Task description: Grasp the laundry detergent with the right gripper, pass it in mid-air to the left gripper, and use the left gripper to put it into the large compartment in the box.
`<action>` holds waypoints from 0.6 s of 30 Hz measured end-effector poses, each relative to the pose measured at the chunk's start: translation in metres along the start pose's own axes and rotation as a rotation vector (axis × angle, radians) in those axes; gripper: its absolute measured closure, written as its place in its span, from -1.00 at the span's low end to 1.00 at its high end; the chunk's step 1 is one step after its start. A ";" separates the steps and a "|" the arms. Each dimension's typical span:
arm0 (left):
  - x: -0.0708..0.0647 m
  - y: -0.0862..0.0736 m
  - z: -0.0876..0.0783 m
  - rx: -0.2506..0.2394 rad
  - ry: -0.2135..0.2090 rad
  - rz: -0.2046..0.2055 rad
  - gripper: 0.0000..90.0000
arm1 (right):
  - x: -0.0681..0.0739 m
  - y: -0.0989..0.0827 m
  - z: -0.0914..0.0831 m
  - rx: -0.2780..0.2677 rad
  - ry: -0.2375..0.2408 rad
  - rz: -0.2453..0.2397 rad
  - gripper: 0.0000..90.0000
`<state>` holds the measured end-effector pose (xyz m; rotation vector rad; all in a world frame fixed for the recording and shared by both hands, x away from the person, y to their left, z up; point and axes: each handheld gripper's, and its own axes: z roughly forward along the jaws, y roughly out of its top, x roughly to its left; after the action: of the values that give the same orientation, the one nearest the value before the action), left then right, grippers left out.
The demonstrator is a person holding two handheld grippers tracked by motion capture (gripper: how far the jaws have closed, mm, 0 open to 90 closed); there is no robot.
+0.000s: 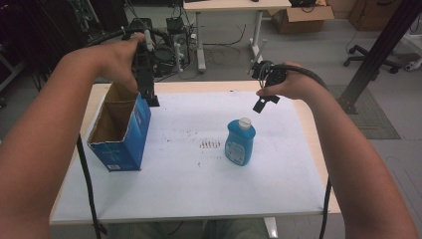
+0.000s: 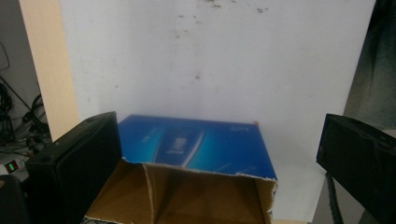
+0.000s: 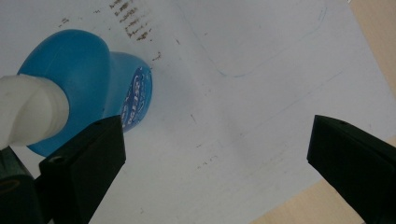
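Observation:
An open blue cardboard box stands at the left of the white table sheet, its brown inside facing up. My left gripper hangs just above the box's far right corner, open with nothing in it. In the left gripper view the jaws stand wide apart over the box around the left gripper. A blue bottle with a white cap stands upright mid-table. My right gripper hovers above and behind it, open. In the right gripper view the bottle lies left of the right gripper, outside the gap.
The table's pale wooden edge frames the sheet. Small dark marks dot the sheet left of the bottle. Behind the table are a white desk, cables, a floor carton, an office chair and a dark slanted post.

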<state>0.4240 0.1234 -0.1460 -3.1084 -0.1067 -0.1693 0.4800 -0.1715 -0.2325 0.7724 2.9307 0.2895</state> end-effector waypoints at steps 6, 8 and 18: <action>-0.021 0.000 0.000 0.007 -0.004 0.021 -0.99 | 0.001 -0.014 -0.003 -0.005 -0.006 0.016 -0.90; -0.026 0.001 0.001 0.012 -0.007 0.029 -0.99 | 0.001 -0.017 -0.004 -0.006 -0.006 0.020 -0.90; -0.056 0.010 0.005 0.041 -0.009 0.087 -0.99 | 0.002 -0.043 -0.009 -0.021 -0.008 0.040 -0.90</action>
<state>0.3693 0.1100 -0.1575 -3.0660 0.0249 -0.1485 0.4567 -0.2084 -0.2331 0.8279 2.9030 0.3198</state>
